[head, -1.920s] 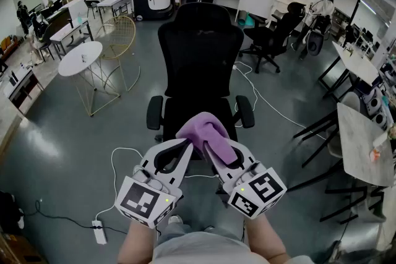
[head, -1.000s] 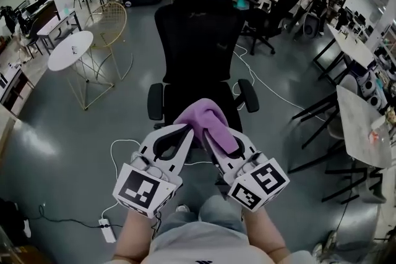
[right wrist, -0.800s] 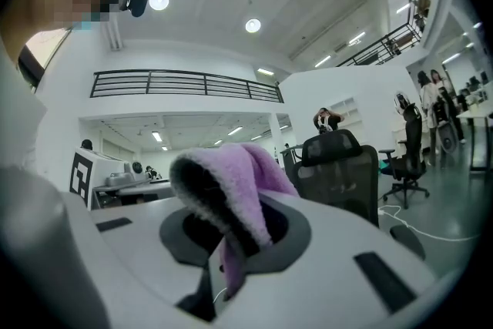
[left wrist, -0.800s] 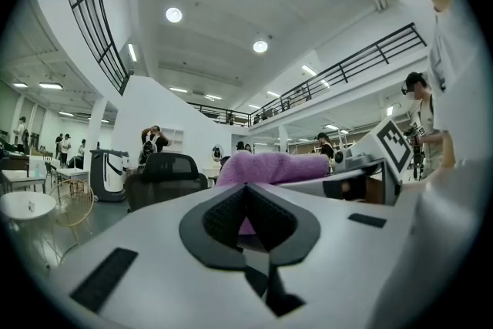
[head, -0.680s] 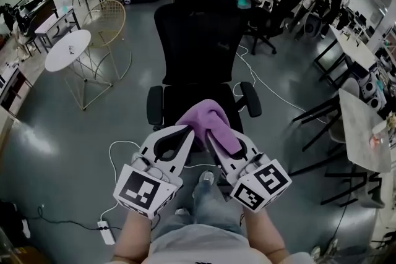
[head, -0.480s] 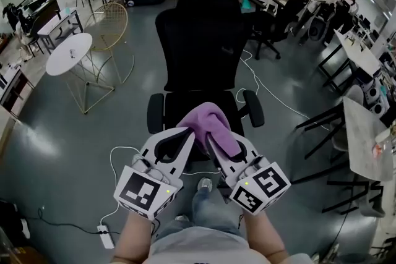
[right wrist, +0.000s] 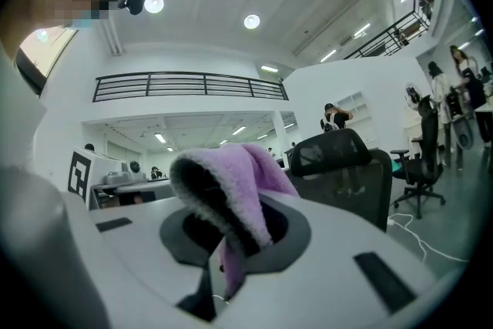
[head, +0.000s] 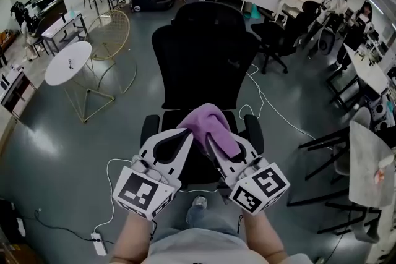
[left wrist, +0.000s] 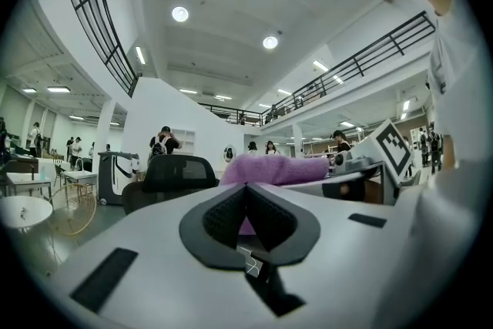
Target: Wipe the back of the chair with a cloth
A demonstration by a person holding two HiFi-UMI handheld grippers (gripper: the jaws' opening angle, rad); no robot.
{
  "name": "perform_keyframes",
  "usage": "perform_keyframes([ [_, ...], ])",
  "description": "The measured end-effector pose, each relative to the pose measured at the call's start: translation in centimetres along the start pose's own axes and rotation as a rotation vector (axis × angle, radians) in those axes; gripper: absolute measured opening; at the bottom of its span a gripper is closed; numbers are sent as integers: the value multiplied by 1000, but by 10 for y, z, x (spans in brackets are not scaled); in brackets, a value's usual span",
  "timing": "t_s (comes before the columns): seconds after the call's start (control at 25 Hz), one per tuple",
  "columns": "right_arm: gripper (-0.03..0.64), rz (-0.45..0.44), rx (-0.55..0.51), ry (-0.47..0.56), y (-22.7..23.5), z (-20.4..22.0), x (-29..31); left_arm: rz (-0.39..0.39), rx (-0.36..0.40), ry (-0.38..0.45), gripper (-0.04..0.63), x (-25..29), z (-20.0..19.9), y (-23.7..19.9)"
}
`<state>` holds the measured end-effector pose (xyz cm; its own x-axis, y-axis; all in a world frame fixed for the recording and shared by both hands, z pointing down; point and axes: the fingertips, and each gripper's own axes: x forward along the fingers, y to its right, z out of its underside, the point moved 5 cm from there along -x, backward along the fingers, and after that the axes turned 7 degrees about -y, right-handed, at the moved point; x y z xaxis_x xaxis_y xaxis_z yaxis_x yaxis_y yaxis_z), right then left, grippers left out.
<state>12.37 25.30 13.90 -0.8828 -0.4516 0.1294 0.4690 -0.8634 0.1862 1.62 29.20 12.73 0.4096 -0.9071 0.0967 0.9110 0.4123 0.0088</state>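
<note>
— Since the earlier frame the chair has drawn closer; its back stands upright, straight ahead of both grippers.
— Which is nearer?
— About level. The right gripper is clamped on the cloth; the left gripper is closed and empty.

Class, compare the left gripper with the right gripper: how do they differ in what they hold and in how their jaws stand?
The right gripper is shut on the purple cloth; the left gripper holds nothing. The left gripper's jaws meet tip to tip and are bare; the right gripper's tips are draped by the cloth. Shared: they sit side by side, both pointing toward the black chair, and neither touches it.
</note>
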Motion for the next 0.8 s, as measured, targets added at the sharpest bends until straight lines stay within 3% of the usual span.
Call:
perform_keyframes([
  [0.36,51,-39,7,-13,58,-6,26,-21,18,7,12,61,-7,-17],
  [0.6,51,-44,31,-33,67,0,53,-28,0,-4,12,68,1,-42],
  [0.8,51,-3,44,-40,65,-2,86,19,-12,-14,12,74,5,-78],
])
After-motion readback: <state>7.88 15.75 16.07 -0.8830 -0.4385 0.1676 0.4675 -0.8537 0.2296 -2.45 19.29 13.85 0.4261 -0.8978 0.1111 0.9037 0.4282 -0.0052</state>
